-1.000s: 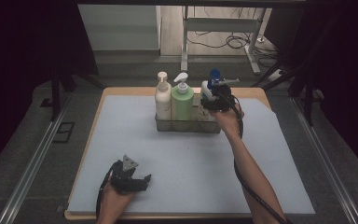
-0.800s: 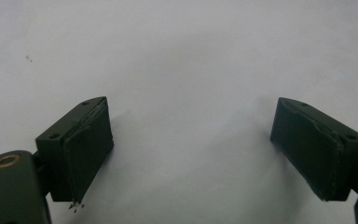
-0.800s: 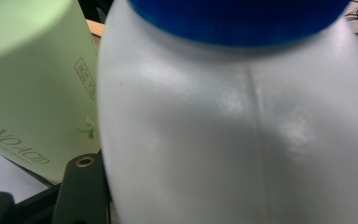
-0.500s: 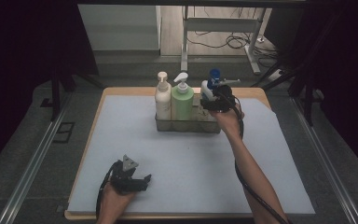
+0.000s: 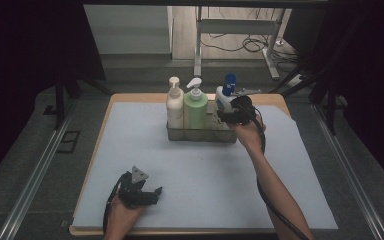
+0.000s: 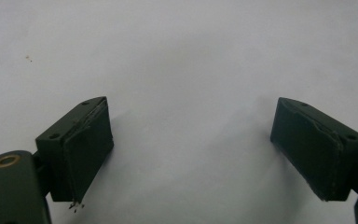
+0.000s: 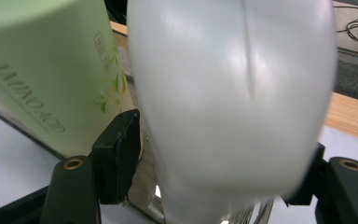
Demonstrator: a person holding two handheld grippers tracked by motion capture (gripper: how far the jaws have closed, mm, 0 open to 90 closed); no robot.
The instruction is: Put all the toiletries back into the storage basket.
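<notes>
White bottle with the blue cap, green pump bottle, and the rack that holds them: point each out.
White bottle with the blue cap (image 7: pixel 228 93): right gripper view, its white body.
Green pump bottle (image 5: pixel 195 107): high view, middle of its body.
Rack (image 5: pixel 200 135): high view, front wall.

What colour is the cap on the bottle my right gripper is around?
Blue cap on a white bottle; clearest in the high view.

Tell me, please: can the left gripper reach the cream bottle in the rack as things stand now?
Probably yes. The left gripper rests open near the table's front edge, and bare mat lies between it and the cream bottle at the rack's left end. The right gripper works at the other end.
</notes>
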